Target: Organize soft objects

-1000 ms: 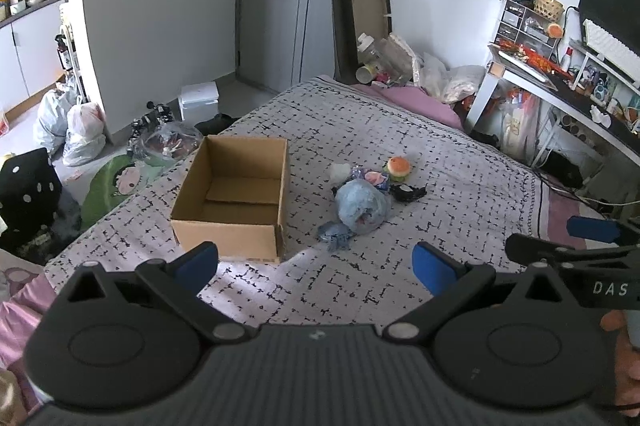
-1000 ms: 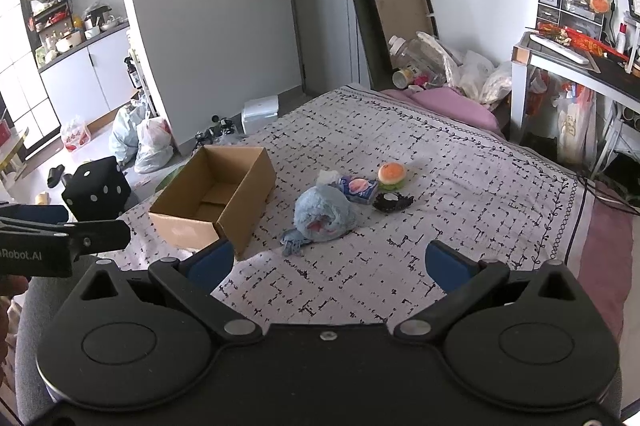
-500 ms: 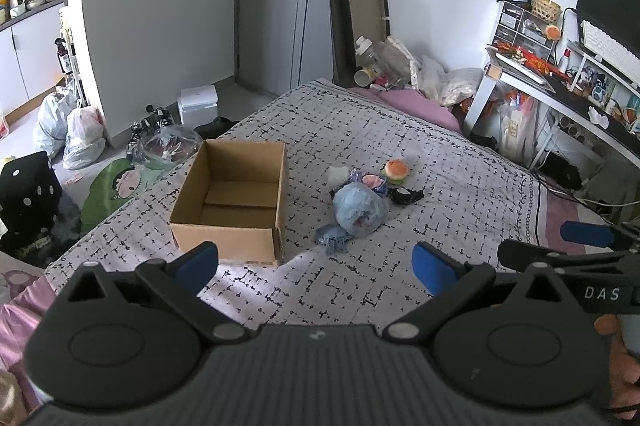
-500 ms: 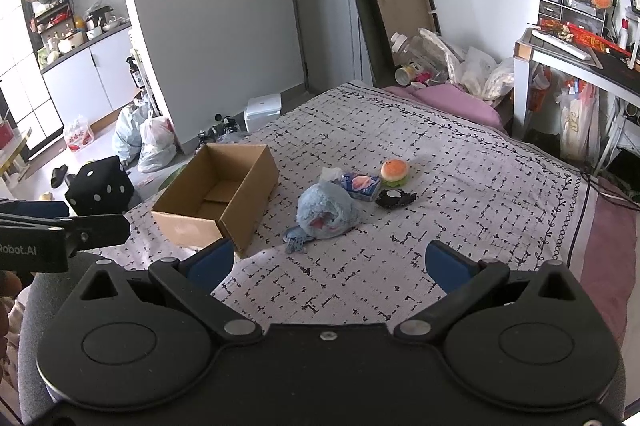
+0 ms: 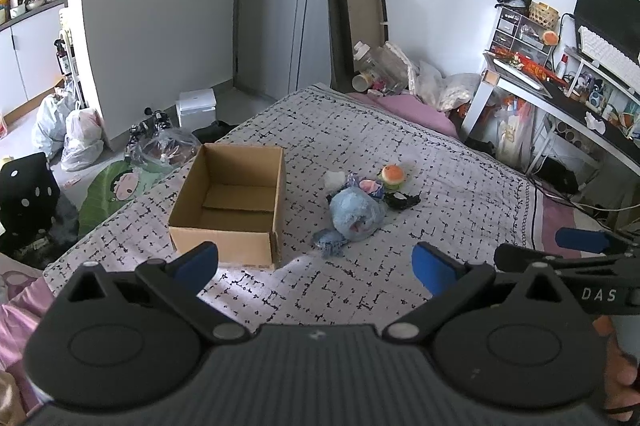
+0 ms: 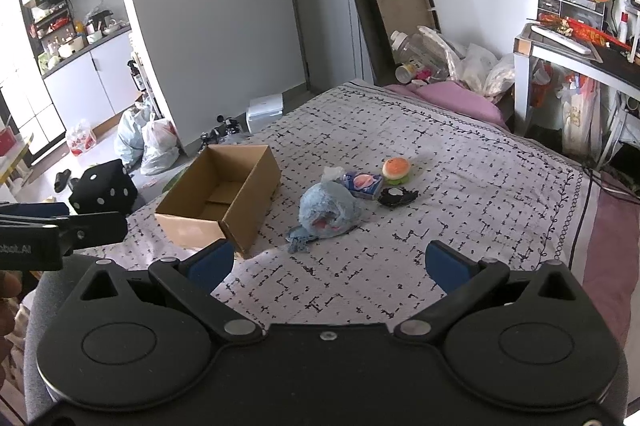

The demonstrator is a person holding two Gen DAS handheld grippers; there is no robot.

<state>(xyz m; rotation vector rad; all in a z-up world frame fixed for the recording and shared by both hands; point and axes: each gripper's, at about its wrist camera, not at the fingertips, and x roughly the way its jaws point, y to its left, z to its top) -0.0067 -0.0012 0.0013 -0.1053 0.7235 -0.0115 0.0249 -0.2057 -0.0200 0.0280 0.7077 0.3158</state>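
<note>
An open, empty cardboard box stands on the patterned bed cover. To its right lies a cluster of soft things: a blue plush, a blue-and-pink pouch, an orange-and-green burger plush, a small black piece and a white piece. My left gripper is open and empty, held above the bed's near edge. My right gripper is open and empty too, to the right of the left one.
The bed fills the middle. A desk with clutter stands at the right. Bags, a black dotted cube and a white box sit on the floor at the left. Boards and bags lean at the bed's far end.
Both grippers have pulled back slightly from the bed, so the box and the plush cluster look a little farther away. Both stay open and empty.
</note>
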